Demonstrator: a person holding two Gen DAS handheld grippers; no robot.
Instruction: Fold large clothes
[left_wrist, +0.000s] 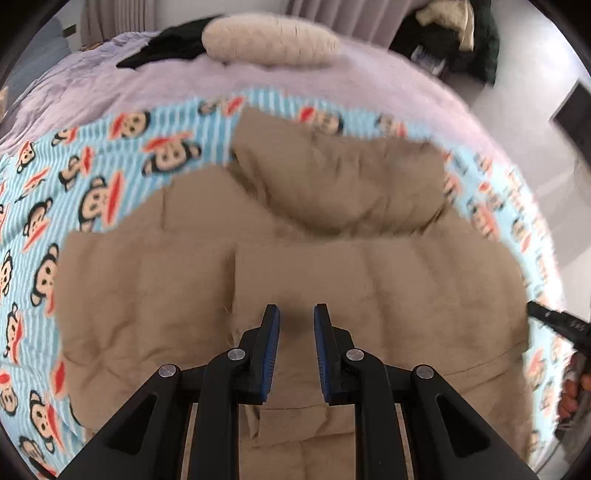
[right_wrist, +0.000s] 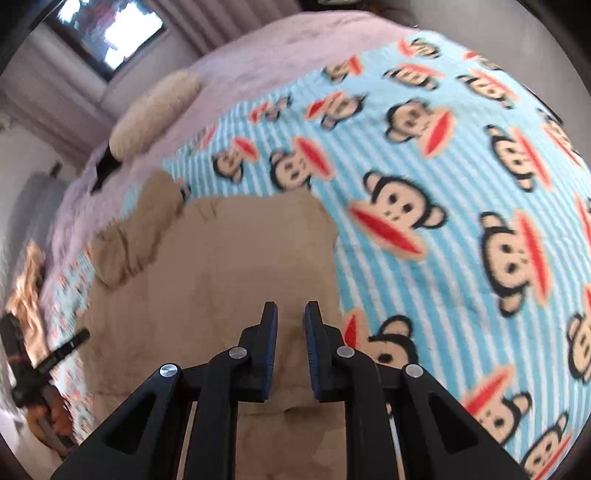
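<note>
A tan padded hooded jacket (left_wrist: 332, 266) lies flat on a blue striped monkey-print blanket (left_wrist: 92, 192) on a bed, its hood (left_wrist: 343, 177) pointing away. My left gripper (left_wrist: 296, 314) is open and empty, above the jacket's middle. My right gripper (right_wrist: 290, 308) is open and empty, above the jacket (right_wrist: 221, 266) near its edge beside the blanket (right_wrist: 443, 166). The right gripper's tip shows in the left wrist view (left_wrist: 554, 319) at the jacket's right edge. The left gripper shows in the right wrist view (right_wrist: 62, 350) at the far left.
A lilac bedspread (left_wrist: 129, 81) covers the far bed. A cream pillow (left_wrist: 269, 40) and a black garment (left_wrist: 173, 48) lie on it. A dark heap of clothes (left_wrist: 458, 33) sits off the far right. Curtains and a window (right_wrist: 110, 33) stand behind the bed.
</note>
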